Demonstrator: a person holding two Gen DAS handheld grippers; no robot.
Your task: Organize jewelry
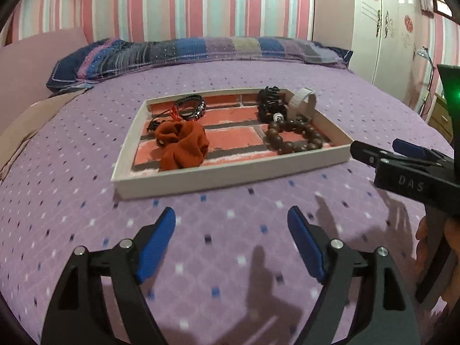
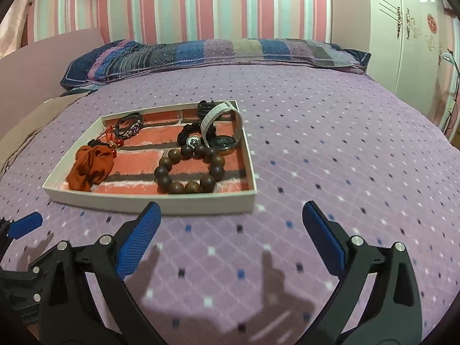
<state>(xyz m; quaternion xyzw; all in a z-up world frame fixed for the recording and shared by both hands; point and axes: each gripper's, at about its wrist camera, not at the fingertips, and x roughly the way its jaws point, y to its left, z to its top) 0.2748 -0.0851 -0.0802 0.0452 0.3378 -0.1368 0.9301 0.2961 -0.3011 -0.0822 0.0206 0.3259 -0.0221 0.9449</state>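
Bed (image 1: pixel 72 172): purple spotted cover; striped pillow (image 1: pixel 201 49) at the far end, by a striped wall.
Tray (image 1: pixel 230 172): white, shallow, brick-pattern floor, lying flat on the bed ahead of both grippers.
Tray, left part: orange cloth (image 1: pixel 181 146) at the near left; behind it a red-tasselled cord (image 2: pixel 110 141) and a dark braided bracelet (image 1: pixel 191 106) near the far wall.
Tray, right part: brown bead bracelet (image 2: pixel 189 169) near the front wall; behind it black jewelry (image 1: pixel 268 106), a dark round pendant (image 2: pixel 222 143) and a white band (image 2: pixel 218 118) standing on edge at the far right corner.
Left gripper (image 1: pixel 231 227): released, jaws spread, nothing between them, over bare cover just short of the tray's front wall.
Right gripper (image 2: pixel 231 224): released, jaws wide, holding nothing, over the cover just short of the tray's near right corner.
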